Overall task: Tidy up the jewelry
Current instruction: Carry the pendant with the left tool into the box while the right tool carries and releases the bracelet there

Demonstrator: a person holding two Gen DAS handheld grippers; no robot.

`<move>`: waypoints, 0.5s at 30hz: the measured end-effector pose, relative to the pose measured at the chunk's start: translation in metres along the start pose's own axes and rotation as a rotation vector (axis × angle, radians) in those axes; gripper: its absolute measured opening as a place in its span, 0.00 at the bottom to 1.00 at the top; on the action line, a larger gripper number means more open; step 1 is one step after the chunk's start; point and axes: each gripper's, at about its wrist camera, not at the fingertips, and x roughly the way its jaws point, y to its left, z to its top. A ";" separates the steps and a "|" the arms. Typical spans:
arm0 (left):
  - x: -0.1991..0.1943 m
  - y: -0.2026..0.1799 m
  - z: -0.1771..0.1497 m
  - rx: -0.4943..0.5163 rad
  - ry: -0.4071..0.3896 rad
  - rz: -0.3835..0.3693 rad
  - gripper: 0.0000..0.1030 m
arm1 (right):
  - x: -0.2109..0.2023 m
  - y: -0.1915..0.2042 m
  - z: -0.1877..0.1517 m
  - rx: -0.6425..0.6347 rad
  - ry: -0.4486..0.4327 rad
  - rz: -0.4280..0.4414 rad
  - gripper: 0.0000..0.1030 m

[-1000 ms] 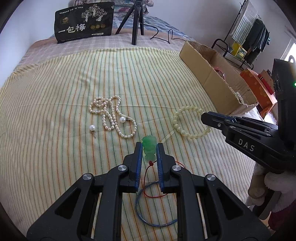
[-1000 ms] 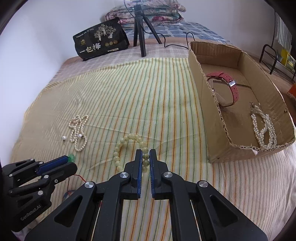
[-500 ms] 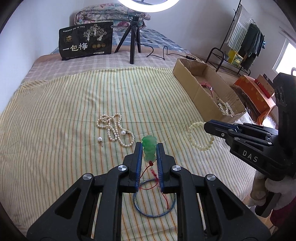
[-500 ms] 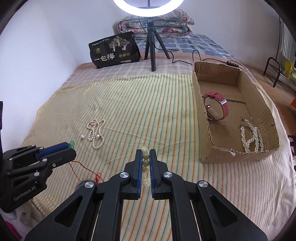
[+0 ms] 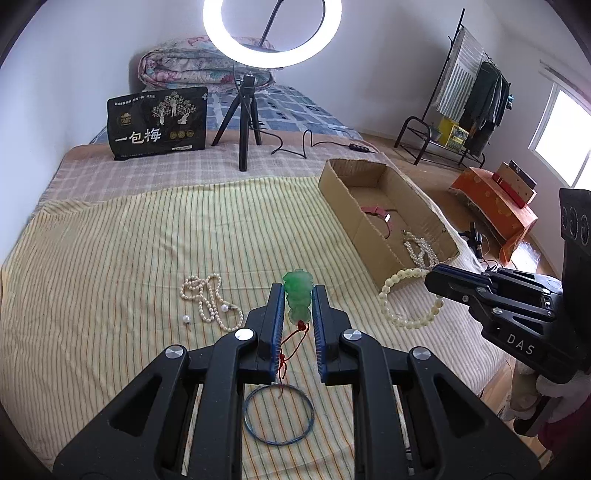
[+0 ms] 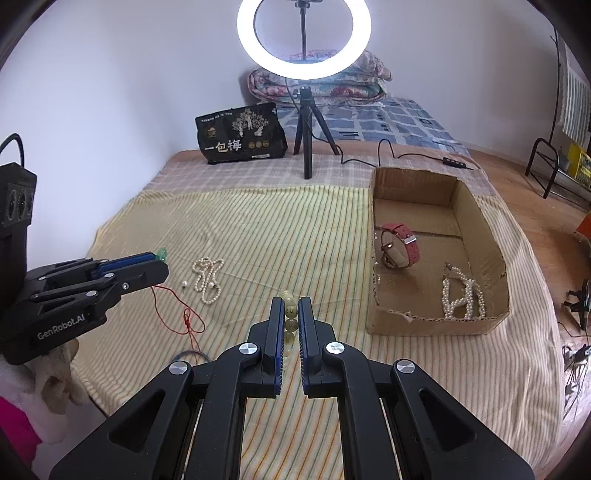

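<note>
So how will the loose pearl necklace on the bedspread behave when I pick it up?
The pearl necklace lies in loose folds, so it will probably hang limp and swing. Its small round beads look smooth and may slip between the pads. The separate pearl beside it could roll.

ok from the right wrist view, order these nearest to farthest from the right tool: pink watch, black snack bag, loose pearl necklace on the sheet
1. loose pearl necklace, on the sheet, left of the right tool
2. pink watch, in the cardboard box, to the right
3. black snack bag, far back by the tripod

Lit ring light [image 5: 271,33] on tripod [image 5: 242,118]; black snack bag [image 5: 157,127]; folded quilt [image 5: 177,70]; clothes rack [image 5: 465,96].
</note>
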 end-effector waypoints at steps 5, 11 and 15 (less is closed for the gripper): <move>-0.004 -0.012 0.018 0.017 -0.031 -0.020 0.13 | -0.023 -0.014 0.004 -0.005 -0.041 -0.008 0.06; -0.002 -0.032 0.040 0.038 -0.067 -0.042 0.13 | -0.043 -0.037 0.012 0.002 -0.085 -0.030 0.06; 0.005 -0.045 0.057 0.047 -0.084 -0.054 0.13 | -0.048 -0.055 0.017 0.006 -0.105 -0.050 0.06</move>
